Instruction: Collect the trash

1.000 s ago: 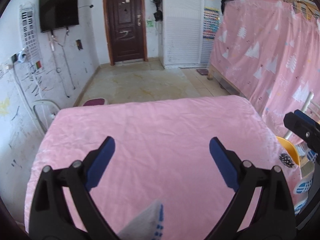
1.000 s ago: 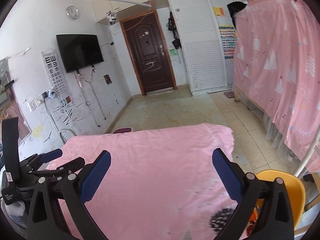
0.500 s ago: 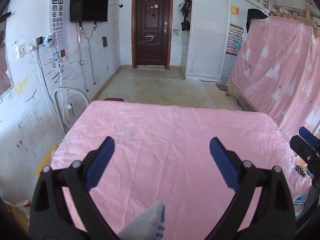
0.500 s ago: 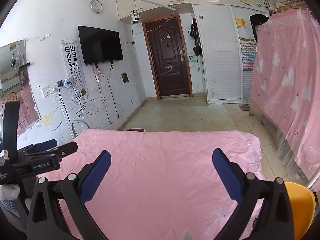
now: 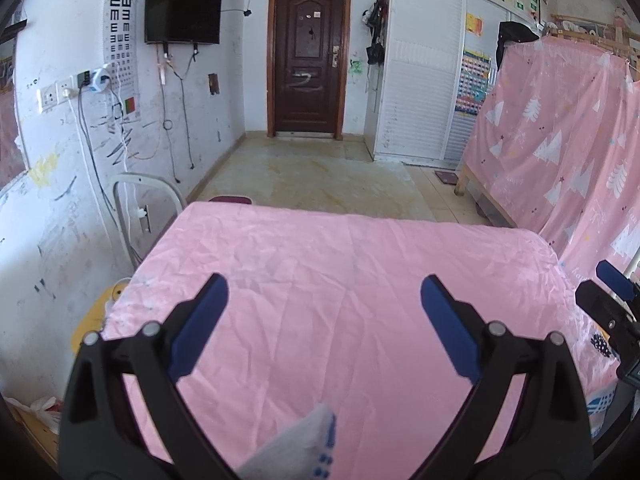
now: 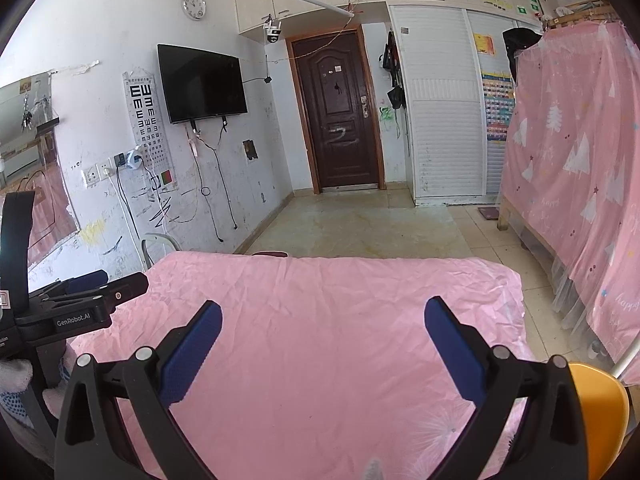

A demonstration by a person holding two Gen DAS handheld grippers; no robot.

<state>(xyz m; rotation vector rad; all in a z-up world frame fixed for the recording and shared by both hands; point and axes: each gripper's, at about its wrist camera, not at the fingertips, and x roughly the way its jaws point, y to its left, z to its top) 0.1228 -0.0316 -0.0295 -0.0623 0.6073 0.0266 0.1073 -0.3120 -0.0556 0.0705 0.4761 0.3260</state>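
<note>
Over a worktop (image 5: 340, 280) draped in a wrinkled pink cloth, both grippers hang side by side, facing a dark brown door (image 5: 307, 60) at the far end of the room. The left gripper (image 5: 324, 304) has its jaws spread wide, blue pads well apart, with nothing between them; a grey-white gloved fingertip with blue dots (image 5: 308, 452) shows at the bottom edge of its view. On the wall to the left hang an eye chart (image 5: 122, 36) and a black television (image 5: 182, 10), and a white plastic bag (image 5: 42, 416) lies low at the left edge, beside the worktop. The right gripper (image 6: 323, 328) also has its jaws wide open and empty over the cloth. To its right sits an orange chair (image 6: 596, 412), just beside the worktop's corner, and beyond it a pink curtain with white trees (image 6: 580, 168). No trash can be made out on the cloth in either view.
</note>
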